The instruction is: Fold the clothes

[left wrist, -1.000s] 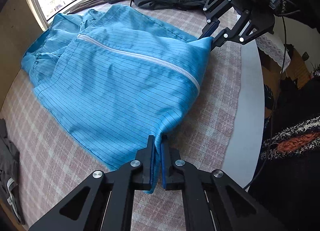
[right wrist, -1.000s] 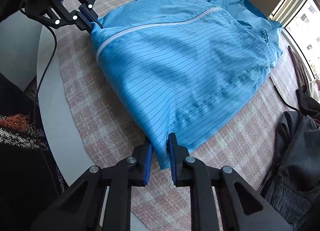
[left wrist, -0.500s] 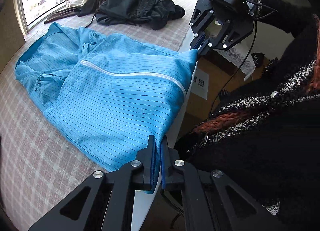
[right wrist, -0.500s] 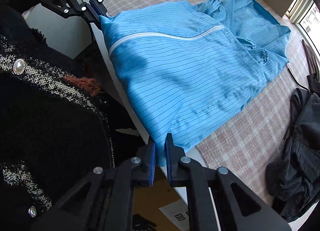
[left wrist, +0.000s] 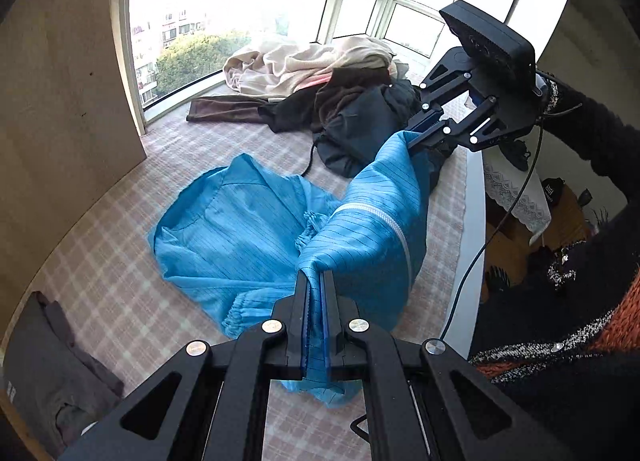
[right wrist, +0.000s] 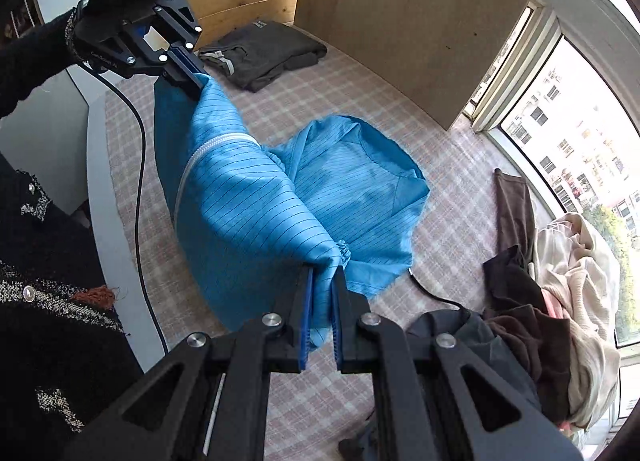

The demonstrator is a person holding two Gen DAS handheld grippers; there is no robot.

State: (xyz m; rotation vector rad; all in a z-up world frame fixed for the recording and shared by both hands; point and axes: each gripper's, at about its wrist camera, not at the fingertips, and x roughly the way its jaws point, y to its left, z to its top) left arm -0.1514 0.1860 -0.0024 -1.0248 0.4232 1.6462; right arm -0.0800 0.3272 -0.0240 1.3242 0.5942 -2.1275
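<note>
Left wrist view: left gripper (left wrist: pixel 315 313) clenched on blue coat (left wrist: pixel 360 237).
Right gripper (right wrist: pixel 323 313): clenched on coat too.
Done: near edge lifted.
Left: lay over, more folds, pile (right wrist: pixel 560 301).

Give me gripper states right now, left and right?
Left gripper: shut on the blue striped zip garment, one corner lifted.
Right gripper: shut on the same garment's other corner, lifted off the checked tablecloth.

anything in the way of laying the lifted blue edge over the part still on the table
Nothing visible. Both grippers, left and right, are shut on the blue garment, and its flat half lies bare ahead. The dark pile and the folded grey clothes sit off to the sides.
</note>
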